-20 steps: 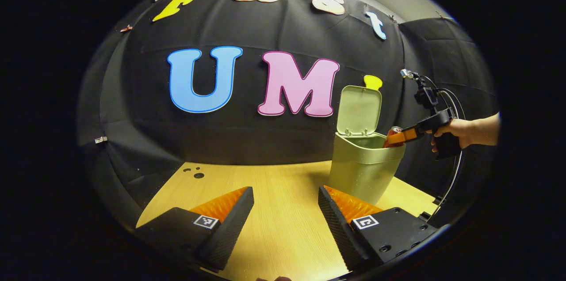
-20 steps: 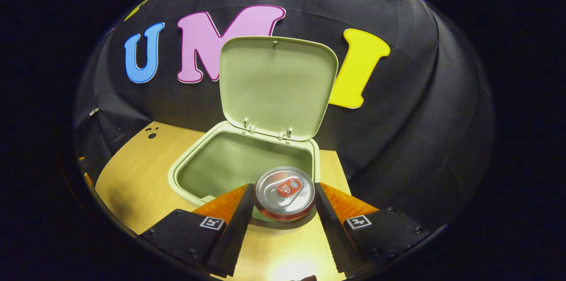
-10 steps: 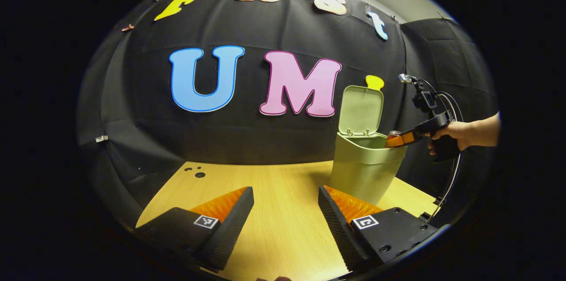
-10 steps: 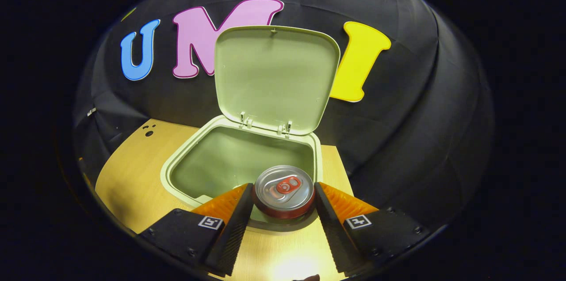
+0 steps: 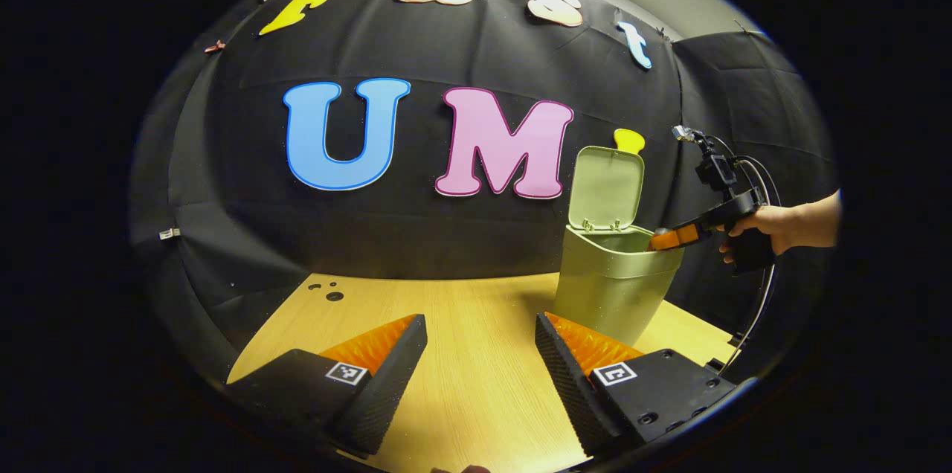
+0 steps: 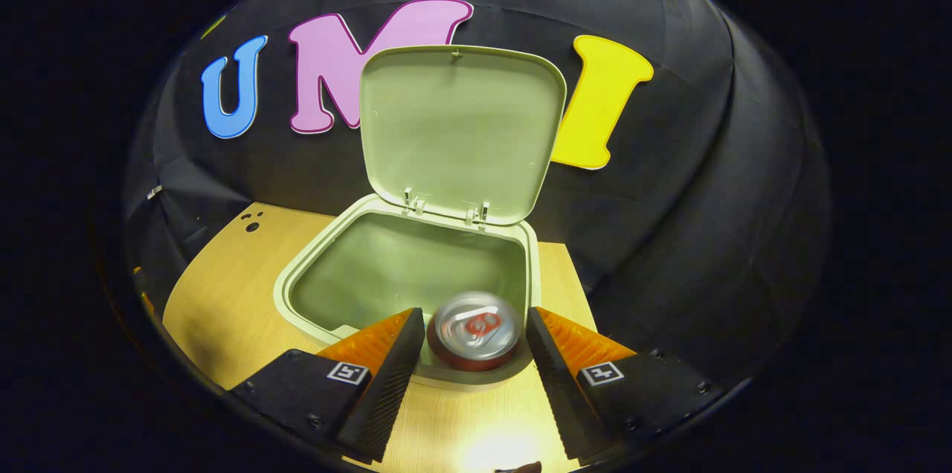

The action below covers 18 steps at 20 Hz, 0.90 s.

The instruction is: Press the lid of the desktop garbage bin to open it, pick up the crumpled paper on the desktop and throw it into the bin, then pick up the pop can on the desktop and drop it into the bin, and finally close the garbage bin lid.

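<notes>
**Inspector:** Right gripper view is showing the pop can (image 6: 476, 330) blurred between the fingers of the right gripper (image 6: 473, 343), just above the near rim of the garbage bin (image 6: 297, 283). The step in hand, in my judgement, is the can drop, the third of the four.

**Assistant:** Are the fingers gripping the can?

**Inspector:** A thin gap is showing on each side of it, so the fingers are looking released and parted just wider than the can. The blur suggests the can is falling, though I cannot tell for certain whether one pad is touching it.

**Assistant:** And the lid?

**Inspector:** The lid (image 6: 457, 134) is standing upright on its hinges, fully open. The bin's inside is reading as plain green wall; I cannot make out the crumpled paper in there.

**Assistant:** The other hand?

**Inspector:** In the left gripper view, the left gripper (image 5: 480, 369) is hovering over the wooden desktop (image 5: 476, 309), fingers spread wide and holding nothing, well apart from the bin. The person's hand (image 5: 766, 224) is holding the right gripper at the bin's mouth.

**Assistant:** Next move?

**Inspector:** Once the can is inside, one gripper needs to clear the rim, rise behind the lid and push it down shut.
</notes>
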{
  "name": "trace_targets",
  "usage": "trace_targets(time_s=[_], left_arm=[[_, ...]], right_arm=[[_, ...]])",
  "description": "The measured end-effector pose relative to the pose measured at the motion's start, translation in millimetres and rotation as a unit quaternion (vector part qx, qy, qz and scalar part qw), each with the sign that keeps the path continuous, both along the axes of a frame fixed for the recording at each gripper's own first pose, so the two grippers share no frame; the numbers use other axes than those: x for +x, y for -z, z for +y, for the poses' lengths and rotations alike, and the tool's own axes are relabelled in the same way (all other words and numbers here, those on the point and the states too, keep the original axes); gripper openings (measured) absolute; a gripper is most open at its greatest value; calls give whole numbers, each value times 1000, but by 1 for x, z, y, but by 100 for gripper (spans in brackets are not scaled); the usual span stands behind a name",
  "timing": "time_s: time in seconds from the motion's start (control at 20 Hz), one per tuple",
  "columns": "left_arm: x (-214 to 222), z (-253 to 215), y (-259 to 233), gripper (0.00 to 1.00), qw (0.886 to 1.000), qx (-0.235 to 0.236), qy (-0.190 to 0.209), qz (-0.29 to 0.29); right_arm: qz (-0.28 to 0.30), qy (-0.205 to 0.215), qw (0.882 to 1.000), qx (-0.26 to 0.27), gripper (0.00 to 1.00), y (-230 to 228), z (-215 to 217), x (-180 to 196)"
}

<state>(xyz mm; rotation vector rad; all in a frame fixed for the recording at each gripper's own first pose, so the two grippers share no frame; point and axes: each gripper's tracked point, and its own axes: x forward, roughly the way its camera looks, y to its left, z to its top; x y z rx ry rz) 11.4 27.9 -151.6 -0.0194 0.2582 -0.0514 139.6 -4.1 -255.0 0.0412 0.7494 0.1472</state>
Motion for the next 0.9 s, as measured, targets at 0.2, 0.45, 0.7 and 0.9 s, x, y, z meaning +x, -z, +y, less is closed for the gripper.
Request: trace_targets(time_s=[0.2, 0.45, 0.7, 0.9], left_arm=[[0, 2, -1, 94, 1000, 1, -2, -1], [-3, 3, 2, 94, 1000, -3, -6, 1], [0, 1, 1, 94, 1000, -6, -4, 0], [0, 1, 0, 94, 1000, -5, -5, -2]], right_arm=[[-17, 11, 1000, 10, 90, -10, -1, 4], [-96, 34, 994, 44, 89, -64, -7, 26], [-168, 40, 984, 45, 92, -123, -13, 61], [-209, 41, 976, 50, 94, -159, -9, 91]])
